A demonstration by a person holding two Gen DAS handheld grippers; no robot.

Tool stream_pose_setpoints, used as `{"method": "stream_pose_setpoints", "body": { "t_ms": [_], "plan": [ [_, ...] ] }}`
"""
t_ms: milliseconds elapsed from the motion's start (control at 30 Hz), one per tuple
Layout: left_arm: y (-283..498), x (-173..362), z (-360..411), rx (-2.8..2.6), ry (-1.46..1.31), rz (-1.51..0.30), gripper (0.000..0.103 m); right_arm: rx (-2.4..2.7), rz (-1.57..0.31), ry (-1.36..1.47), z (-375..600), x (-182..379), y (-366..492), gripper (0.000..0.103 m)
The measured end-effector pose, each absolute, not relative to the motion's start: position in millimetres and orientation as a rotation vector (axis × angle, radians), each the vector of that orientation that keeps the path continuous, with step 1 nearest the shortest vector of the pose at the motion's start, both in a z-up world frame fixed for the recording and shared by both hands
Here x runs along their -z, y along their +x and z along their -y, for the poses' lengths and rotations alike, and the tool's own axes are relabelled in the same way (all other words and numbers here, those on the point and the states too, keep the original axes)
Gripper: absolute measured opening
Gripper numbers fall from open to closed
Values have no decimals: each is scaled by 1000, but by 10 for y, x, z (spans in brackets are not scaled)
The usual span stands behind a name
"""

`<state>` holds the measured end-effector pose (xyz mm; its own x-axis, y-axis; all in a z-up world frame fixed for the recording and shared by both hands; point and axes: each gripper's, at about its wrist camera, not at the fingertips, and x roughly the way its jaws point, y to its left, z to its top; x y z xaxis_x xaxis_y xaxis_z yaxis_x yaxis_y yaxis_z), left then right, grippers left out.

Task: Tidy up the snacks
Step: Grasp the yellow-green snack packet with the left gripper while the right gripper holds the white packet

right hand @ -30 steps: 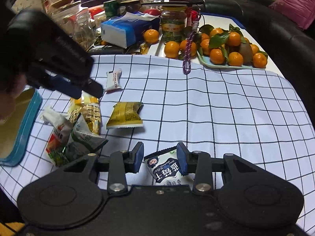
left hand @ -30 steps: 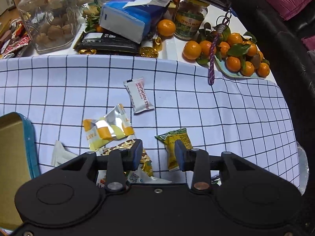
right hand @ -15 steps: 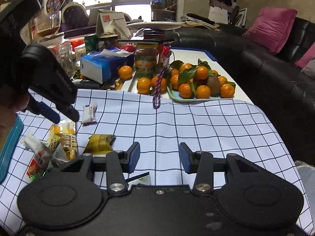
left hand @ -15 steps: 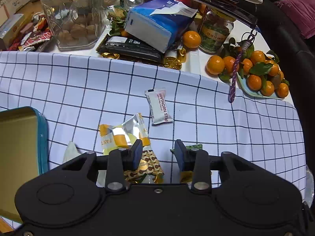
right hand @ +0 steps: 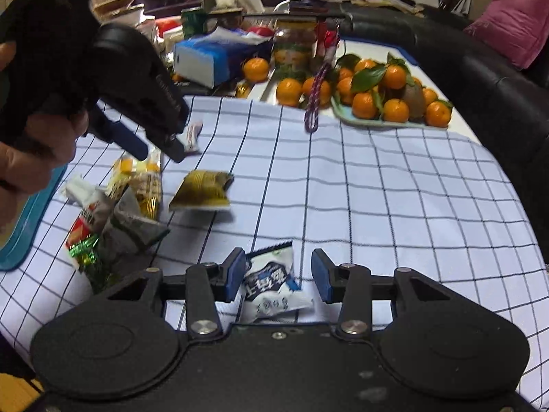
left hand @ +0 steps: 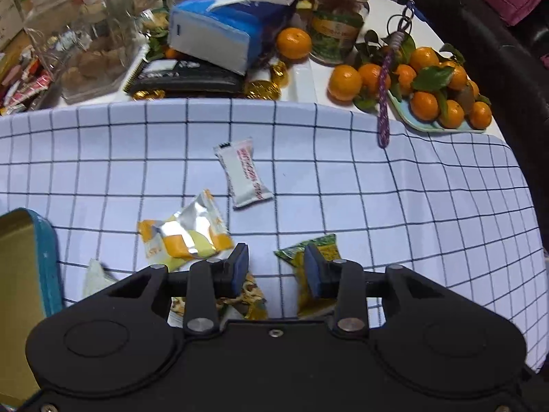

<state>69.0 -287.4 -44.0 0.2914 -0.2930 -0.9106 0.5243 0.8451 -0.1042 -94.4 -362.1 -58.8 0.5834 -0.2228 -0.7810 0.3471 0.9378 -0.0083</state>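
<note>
The right hand-held gripper [right hand: 278, 275] has just been opening, its jaws standing apart around a white-blue snack packet [right hand: 272, 286] lying on the checked cloth [right hand: 394, 199], likely lining up a pick. The left hand-held gripper [left hand: 276, 269] hangs open and empty above 2 packets beside the teal tin [left hand: 48, 261], probably their destination.

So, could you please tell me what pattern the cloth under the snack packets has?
The cloth is pale blue-white with a dark grid check, clearest in the left wrist view.

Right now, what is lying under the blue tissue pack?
The blue tissue pack rests tilted on a black spiral notebook. Whatever lies farther beneath the pack is covered.
</note>
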Motion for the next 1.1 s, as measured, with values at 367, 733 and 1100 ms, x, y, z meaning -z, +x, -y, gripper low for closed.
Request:
{"method": "stream_pose_setpoints", "body": {
  "t_ms": [367,733,1100],
  "plan": [
    [679,506,2992,561,250,-1160,46,328,-924,135,3599,692,-944,49],
    [609,541,3066,624,254,-1166,47,337,-931,105,3560,721,-885,49],
    [512,570,3144,649,293,-1138,47,350,-941,116,3564,727,-881,48]
  ]
}}
